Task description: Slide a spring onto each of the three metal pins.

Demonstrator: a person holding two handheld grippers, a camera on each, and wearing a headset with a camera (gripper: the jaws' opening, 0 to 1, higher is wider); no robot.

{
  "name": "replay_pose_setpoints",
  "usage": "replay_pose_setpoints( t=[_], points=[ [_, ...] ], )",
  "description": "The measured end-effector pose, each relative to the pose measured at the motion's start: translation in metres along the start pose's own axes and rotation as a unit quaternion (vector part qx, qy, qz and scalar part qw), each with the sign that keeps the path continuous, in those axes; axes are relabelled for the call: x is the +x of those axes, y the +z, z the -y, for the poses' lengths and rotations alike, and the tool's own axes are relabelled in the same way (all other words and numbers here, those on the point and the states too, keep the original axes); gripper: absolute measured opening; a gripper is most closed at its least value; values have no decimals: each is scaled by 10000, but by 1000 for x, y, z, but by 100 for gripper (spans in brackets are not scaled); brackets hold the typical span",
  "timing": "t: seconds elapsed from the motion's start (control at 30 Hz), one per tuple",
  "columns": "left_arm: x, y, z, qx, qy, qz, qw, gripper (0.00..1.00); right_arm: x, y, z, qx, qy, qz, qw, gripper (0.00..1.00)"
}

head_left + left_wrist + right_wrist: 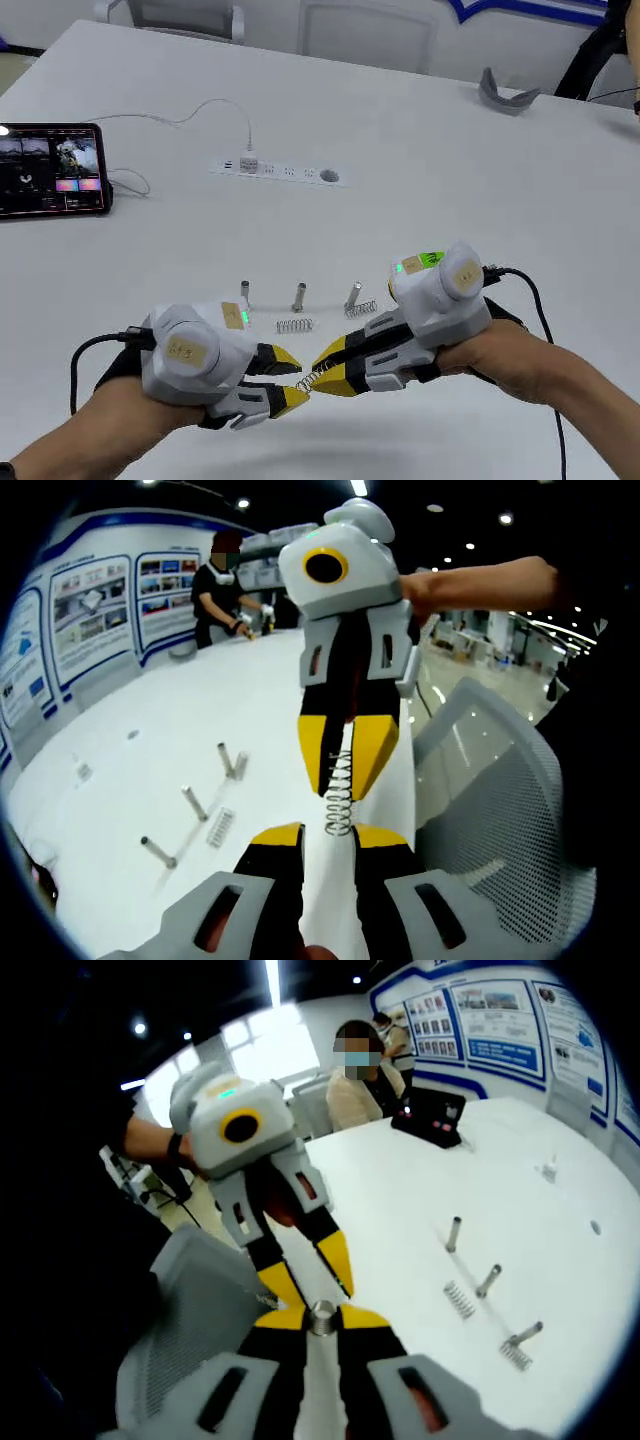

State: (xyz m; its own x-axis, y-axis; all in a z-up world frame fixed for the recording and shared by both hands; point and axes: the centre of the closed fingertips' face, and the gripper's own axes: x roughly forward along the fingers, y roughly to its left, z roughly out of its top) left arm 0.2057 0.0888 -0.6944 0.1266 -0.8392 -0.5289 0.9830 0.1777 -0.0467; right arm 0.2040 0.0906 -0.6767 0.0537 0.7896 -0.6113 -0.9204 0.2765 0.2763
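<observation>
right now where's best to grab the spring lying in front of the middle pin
I'd take the spring across its middle, coming straight down from above and squeezing front to back. It lies flat on the table, lengthwise left to right, and the middle pin stands close behind it.

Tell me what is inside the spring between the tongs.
Between the coils of the spring only the white table shows; the three pins stand apart on it. The part gripped by the right tongs is covered.
</observation>
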Motion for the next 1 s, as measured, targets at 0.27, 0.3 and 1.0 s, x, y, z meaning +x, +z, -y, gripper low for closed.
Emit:
replay_pose_setpoints(
  t=[0.27, 0.3, 1.0],
  points=[
    [-18, -13, -20, -344, 374, 53, 9987, 21, -2, 4, 15, 72, -51, 94, 9999, 12],
    [-21, -15, -24, -383, 455, 63, 9982, 22, -2, 5, 18, 89, -66, 109, 9999, 12],
    [-66, -54, -68, -1270, 1499, 137, 9804, 37, 11, 7, 61, -248, -290, -288, 9989, 13]
  ],
)
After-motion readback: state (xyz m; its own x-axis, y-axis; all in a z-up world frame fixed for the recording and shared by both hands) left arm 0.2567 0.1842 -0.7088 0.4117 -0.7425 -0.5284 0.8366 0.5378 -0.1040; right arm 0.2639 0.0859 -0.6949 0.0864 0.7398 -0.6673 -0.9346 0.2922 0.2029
